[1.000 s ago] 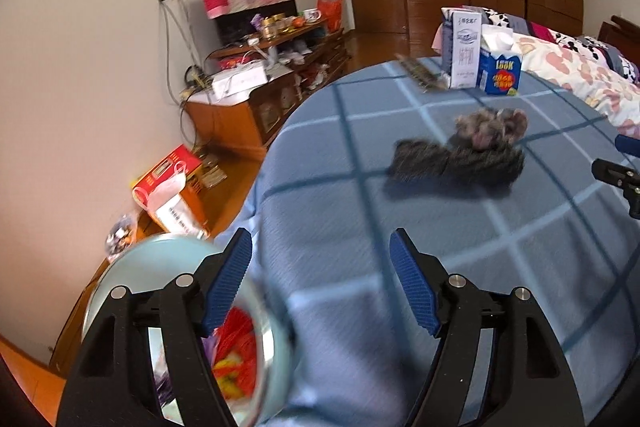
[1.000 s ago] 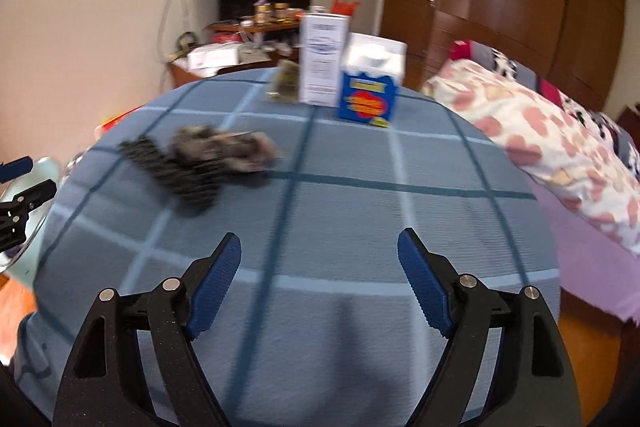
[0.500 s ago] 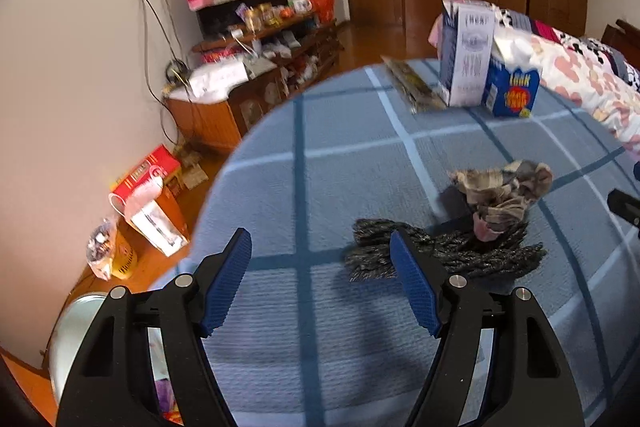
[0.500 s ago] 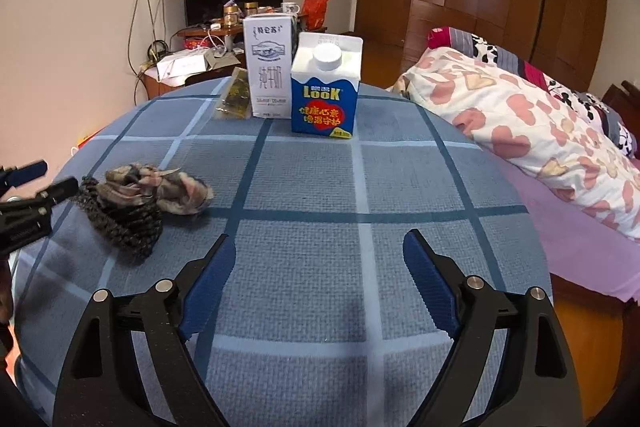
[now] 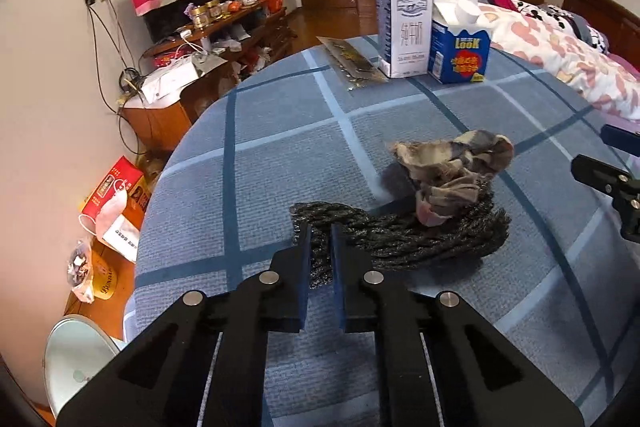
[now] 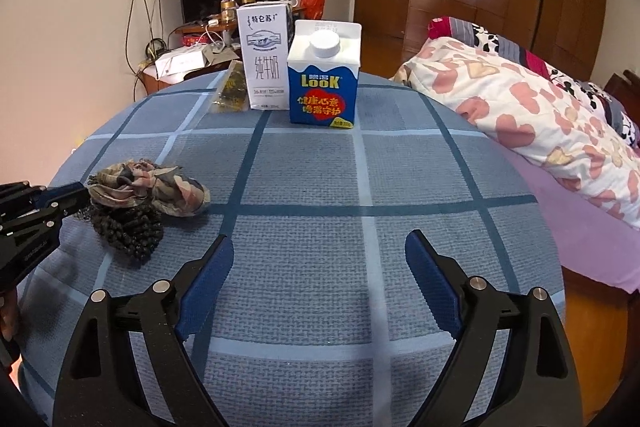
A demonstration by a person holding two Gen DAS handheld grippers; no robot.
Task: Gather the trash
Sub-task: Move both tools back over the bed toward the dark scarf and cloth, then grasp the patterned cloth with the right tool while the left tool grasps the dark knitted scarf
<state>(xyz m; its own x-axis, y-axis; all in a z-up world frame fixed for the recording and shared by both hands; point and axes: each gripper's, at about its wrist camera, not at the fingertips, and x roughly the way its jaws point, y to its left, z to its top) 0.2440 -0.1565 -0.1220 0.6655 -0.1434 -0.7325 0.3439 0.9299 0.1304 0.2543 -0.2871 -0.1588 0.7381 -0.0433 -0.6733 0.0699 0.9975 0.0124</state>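
A dark knitted cloth (image 5: 404, 239) lies on the round blue checked table (image 5: 280, 155), with a crumpled patterned rag (image 5: 452, 163) on top of it. My left gripper (image 5: 320, 259) is shut on the near end of the dark cloth. In the right wrist view the cloth (image 6: 128, 231) and rag (image 6: 152, 187) lie at the left, with the left gripper (image 6: 60, 201) beside them. My right gripper (image 6: 316, 291) is open and empty above the table's near part. A white milk carton (image 6: 266, 57), a blue LOOK carton (image 6: 324, 75) and a flat wrapper (image 6: 230, 91) stand at the far edge.
A pale bin (image 5: 76, 367) stands on the floor below the table's left edge. A red box (image 5: 114, 187) and bags lie by the wall. A cluttered wooden cabinet (image 5: 200, 67) is at the back left. A bed with a patterned quilt (image 6: 540, 115) runs along the right.
My left gripper moved from over the bin to the table and closed on the dark cloth. My right gripper stayed open and moved slightly forward.
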